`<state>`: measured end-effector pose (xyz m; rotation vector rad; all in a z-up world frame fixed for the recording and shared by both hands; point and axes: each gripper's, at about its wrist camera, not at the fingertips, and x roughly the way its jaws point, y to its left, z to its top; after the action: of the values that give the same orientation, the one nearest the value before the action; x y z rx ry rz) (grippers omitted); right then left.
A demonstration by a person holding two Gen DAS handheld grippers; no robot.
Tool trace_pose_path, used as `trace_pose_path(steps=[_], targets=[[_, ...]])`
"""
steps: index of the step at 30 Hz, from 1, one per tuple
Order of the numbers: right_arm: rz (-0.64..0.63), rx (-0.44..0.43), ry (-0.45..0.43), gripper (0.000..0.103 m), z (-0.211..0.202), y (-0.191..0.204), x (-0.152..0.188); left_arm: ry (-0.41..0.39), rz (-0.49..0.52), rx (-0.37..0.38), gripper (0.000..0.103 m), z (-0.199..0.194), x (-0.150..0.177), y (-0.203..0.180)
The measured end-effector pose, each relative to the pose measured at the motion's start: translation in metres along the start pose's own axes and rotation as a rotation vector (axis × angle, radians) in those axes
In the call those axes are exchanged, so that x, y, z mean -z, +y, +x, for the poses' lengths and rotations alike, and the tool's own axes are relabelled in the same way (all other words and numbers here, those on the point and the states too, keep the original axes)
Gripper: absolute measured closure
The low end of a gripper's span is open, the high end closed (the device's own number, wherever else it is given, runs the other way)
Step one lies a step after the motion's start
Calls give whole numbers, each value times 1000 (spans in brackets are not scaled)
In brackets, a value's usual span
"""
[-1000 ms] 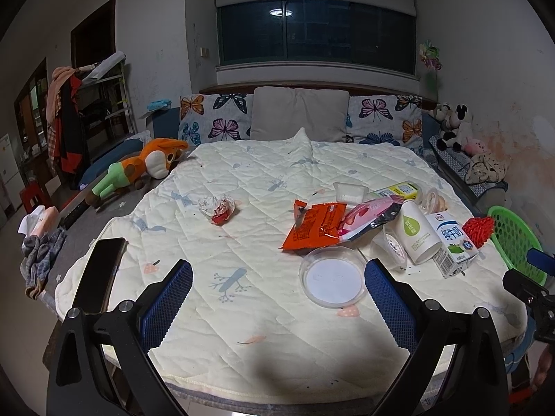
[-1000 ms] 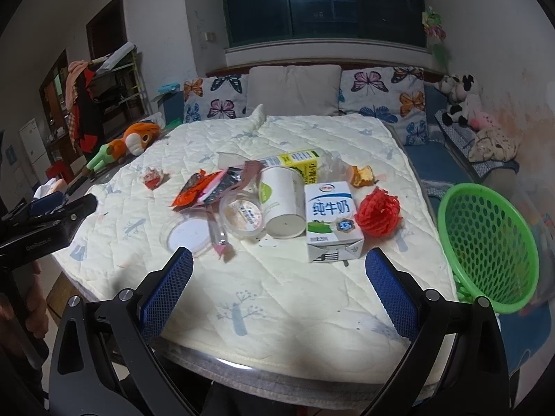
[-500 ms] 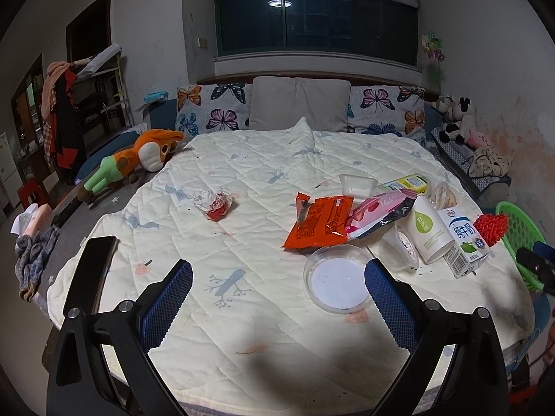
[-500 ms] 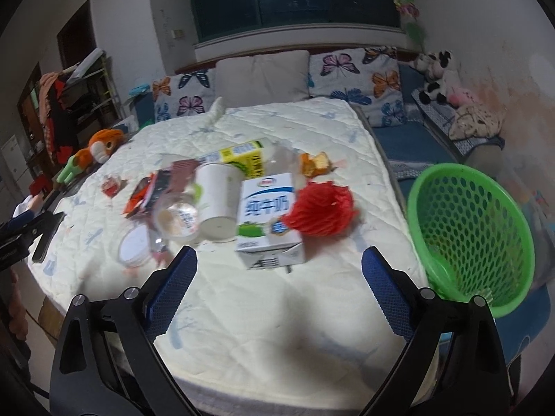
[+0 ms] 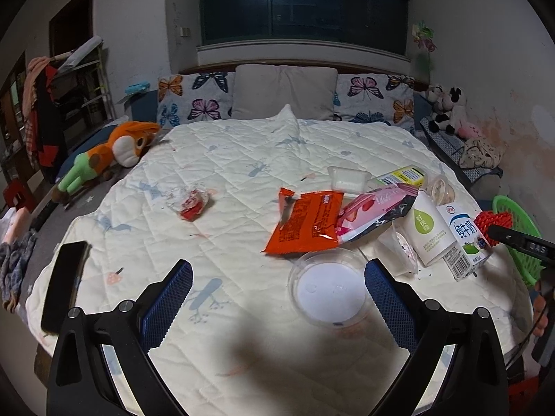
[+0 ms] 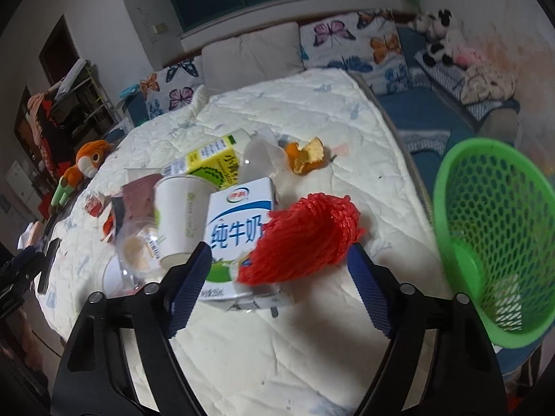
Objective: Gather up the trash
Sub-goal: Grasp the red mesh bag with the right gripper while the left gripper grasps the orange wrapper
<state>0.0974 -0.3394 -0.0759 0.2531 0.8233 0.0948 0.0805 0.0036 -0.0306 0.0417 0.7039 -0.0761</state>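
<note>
Right gripper (image 6: pixel 279 277) moved closer, jaws closing; red net (image 6: pixel 305 239) between them, untouched

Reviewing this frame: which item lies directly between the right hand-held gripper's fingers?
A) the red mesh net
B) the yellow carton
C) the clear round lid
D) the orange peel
A: in the right wrist view the red mesh net sits between the right hand-held gripper's open fingers, partly on the white milk carton.

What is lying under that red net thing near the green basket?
The red net lies partly on a white and blue milk carton, covering its right side. The rest of the net seems to rest on the quilt; anything beneath it is hidden.
</note>
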Motion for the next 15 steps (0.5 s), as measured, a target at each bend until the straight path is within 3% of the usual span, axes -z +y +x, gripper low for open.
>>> trace_pose_path(steps=[11,15], targets=[[67,-38,12,64,4,-15,-2,84,11,73,8,58,-18,-4],[68,-41,-1,67,0,-15,-3,113,-10,121,9,76,-28,-3]])
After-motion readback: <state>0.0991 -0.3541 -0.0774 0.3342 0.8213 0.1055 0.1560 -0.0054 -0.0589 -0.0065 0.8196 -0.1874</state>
